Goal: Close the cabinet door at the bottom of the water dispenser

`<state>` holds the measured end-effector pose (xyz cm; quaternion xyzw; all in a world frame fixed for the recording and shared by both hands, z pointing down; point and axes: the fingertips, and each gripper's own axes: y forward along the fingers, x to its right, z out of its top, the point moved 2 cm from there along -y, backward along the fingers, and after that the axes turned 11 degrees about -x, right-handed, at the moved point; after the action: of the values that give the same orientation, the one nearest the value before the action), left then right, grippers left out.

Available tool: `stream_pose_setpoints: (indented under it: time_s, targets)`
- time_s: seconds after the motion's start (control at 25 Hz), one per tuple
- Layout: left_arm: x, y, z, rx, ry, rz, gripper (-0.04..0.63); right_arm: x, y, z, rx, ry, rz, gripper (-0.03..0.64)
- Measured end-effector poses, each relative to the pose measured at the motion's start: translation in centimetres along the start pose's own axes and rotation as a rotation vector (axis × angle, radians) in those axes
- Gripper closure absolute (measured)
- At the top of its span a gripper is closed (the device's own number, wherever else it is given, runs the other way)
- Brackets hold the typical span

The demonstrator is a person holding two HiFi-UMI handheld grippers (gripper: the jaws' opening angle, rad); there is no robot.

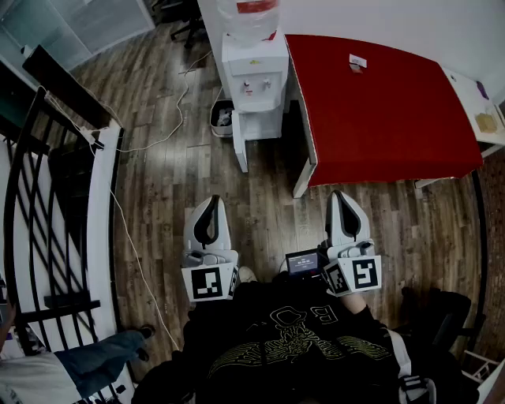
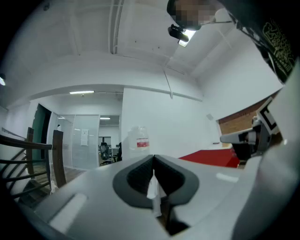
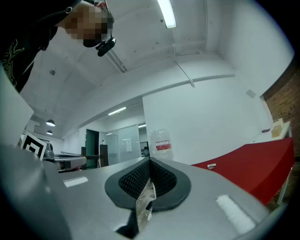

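Note:
The white water dispenser point(image 1: 254, 75) stands ahead on the wood floor with a clear bottle point(image 1: 251, 14) on top. At its base the white cabinet door point(image 1: 240, 146) is swung out toward me on the left side. My left gripper point(image 1: 212, 199) and right gripper point(image 1: 339, 193) are held close to my body, well short of the dispenser, and both point toward it. Each has its jaws shut with nothing between them. In the left gripper view the shut jaws point(image 2: 153, 160) line up below the bottle point(image 2: 139, 139). The right gripper view shows its gripper point(image 3: 150, 162) and the bottle point(image 3: 161, 142).
A red table point(image 1: 379, 102) stands right of the dispenser. A small bin point(image 1: 223, 118) sits at the dispenser's left, and a cable point(image 1: 170, 118) trails over the floor. A black railing point(image 1: 39, 197) runs along the left. Someone's jeans leg point(image 1: 95, 359) is at bottom left.

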<state>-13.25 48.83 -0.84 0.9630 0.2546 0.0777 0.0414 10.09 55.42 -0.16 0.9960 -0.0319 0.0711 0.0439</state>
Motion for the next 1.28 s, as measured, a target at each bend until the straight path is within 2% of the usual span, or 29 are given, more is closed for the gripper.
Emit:
stream_pose_setpoints:
  time_s: [0.36,0.6,0.96,1.08,1.28]
  targets:
    - [2.5,0.3,0.1,-0.023,-0.021,0.026,0.589,1.8,0.0,-0.5,-0.039,0.004,0.052,0.618]
    - [2.4,3.0,-0.6,-0.039,-0.028,0.030,0.589,3.4,2.7,-1.4,-0.056,0.009,0.038,0.618]
    - [-2.4,12.7,0.6,-0.022,-0.038,0.006,0.589,3.7,12.4,0.8,-0.021,-0.030,-0.006,0.618]
    - [-4.6,16.3,0.8,-0.024,-0.062,-0.007,0.589,3.7,16.3,1.9,0.006,-0.035,-0.013,0.618]
    - [-8.0,21.1,1.1,-0.013,-0.033,-0.024,0.589,3.2,21.0,2.9,0.036,-0.020,-0.018,0.618]
